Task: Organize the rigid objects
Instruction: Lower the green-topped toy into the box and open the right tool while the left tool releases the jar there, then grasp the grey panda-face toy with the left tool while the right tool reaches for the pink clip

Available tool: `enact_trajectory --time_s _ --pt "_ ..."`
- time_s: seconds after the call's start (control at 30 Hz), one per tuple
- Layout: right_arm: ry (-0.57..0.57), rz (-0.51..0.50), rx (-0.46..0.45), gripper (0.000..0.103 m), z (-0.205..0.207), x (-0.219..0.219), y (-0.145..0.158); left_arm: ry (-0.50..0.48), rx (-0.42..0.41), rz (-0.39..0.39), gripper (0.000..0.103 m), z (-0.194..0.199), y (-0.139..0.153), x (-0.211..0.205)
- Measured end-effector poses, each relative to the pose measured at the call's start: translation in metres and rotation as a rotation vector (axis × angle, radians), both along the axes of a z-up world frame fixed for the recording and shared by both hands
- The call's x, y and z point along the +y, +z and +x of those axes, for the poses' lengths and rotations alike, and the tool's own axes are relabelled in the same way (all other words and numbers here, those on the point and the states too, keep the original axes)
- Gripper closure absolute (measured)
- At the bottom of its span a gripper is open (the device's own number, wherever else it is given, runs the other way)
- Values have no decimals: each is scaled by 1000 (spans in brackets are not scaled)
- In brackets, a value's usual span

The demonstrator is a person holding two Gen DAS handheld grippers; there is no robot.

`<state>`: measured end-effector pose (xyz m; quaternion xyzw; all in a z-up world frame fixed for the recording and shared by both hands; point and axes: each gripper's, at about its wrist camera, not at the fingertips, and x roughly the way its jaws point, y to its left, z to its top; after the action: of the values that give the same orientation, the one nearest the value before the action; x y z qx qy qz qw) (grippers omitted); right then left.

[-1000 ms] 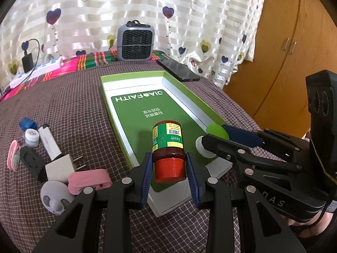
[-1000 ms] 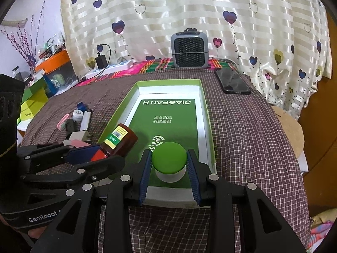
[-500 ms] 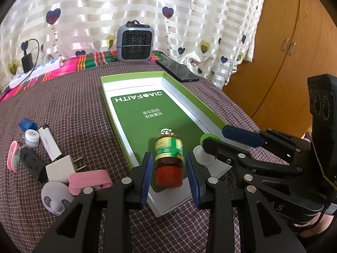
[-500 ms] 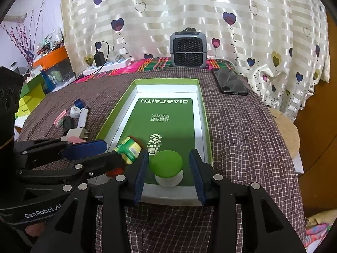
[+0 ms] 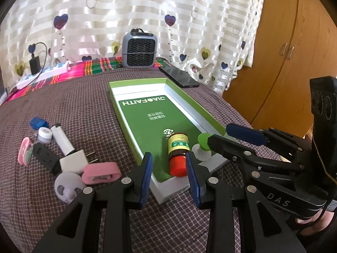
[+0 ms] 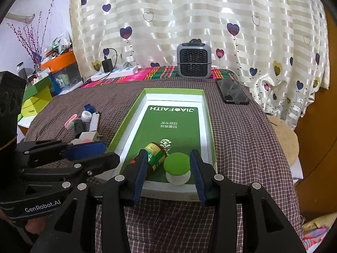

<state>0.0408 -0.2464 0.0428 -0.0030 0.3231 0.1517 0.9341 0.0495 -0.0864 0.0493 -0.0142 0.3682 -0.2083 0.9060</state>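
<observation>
Counter cloth (image 5: 88, 109): maroon with fine white check. Box (image 5: 195, 107): lime-green rim, white inner walls, dark green floor with white lettering. Bottle (image 5: 178, 154): brown, red cap, yellow-green label. Jar (image 6: 178, 168): white, green lid. Curtain (image 5: 147, 10): cream stripes, heart print. Tool pads (image 5: 146, 177): blue.

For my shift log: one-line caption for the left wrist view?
Left gripper open around the released red-capped bottle lying in the green box, green-lidded jar beside it.

Both tongs are black plastic with silver screws and blue pads. The left tongs (image 5: 168, 168) read "GenRobot.AI" in white; the right tongs (image 6: 168, 168) read "DAS".
</observation>
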Motion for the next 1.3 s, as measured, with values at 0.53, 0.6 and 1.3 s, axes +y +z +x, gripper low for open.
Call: enact_trajectory --time_s 0.53,0.6,1.3 --pt "98 25 -3 60 -20 18 2 78 8 7 71 -19 -2 30" --pt "108 23 6 60 -20 21 1 88 11 7 71 -20 -2 33" --pt "188 5 16 60 -29 45 0 162 16 8 71 -36 -12 70"
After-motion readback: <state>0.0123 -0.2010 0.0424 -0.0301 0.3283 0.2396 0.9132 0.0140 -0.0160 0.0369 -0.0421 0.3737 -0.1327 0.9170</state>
